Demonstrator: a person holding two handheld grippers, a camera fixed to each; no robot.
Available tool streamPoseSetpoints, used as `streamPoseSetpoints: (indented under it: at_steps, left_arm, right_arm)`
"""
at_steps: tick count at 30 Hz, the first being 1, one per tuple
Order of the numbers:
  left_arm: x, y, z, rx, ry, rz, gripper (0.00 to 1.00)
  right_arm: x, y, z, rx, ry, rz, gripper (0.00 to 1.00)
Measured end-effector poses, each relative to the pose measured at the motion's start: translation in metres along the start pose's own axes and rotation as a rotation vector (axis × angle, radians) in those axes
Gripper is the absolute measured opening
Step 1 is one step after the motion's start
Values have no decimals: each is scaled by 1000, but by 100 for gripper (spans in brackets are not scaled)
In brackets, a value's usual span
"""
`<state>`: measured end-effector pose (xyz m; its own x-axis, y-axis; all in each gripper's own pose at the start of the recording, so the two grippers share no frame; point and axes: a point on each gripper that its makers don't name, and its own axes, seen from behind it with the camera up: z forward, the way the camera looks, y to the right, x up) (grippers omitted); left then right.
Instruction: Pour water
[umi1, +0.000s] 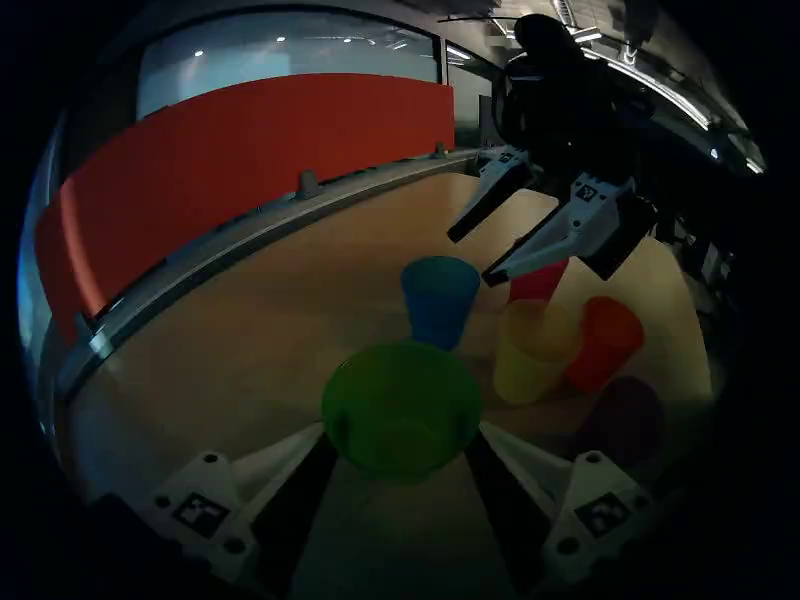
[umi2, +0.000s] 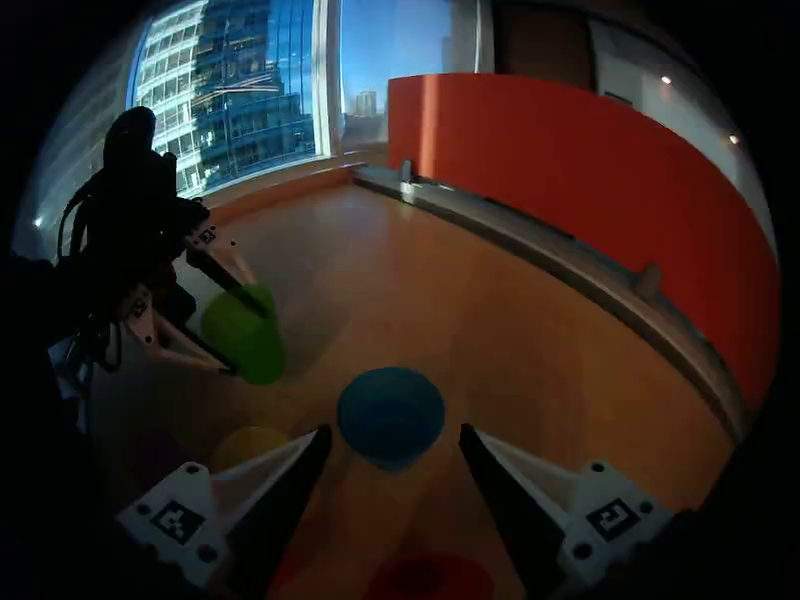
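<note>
A green cup (umi1: 400, 405) sits upright between the fingers of my left gripper (umi1: 402, 430), which press on both its sides. The right gripper view shows the same green cup (umi2: 243, 335) held in the left gripper (umi2: 250, 342) low over the wooden table. Just past it stands a blue cup (umi1: 440, 298). My right gripper (umi1: 468, 258) hangs open above and behind the blue cup. In the right gripper view, the blue cup (umi2: 390, 412) lies between the spread fingers of my right gripper (umi2: 393, 432), with small gaps on both sides.
Yellow (umi1: 533, 348), orange (umi1: 606, 340), red (umi1: 537, 282) and purple (umi1: 622, 420) cups cluster right of the blue one. An orange partition (umi1: 250, 160) with a metal rail runs along the table's far edge. Windows (umi2: 240, 90) lie behind the left gripper.
</note>
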<state>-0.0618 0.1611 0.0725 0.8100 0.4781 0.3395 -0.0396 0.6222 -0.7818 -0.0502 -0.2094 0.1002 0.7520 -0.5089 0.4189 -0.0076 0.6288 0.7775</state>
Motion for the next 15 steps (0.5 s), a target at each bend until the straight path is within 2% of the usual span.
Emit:
streamPoseSetpoints:
  at_steps: [15]
  left_arm:
    - [3, -6, -5, 15, 6, -3, 83]
  right_arm:
    - [-9, 0, 15, -9, -31, 10, 99]
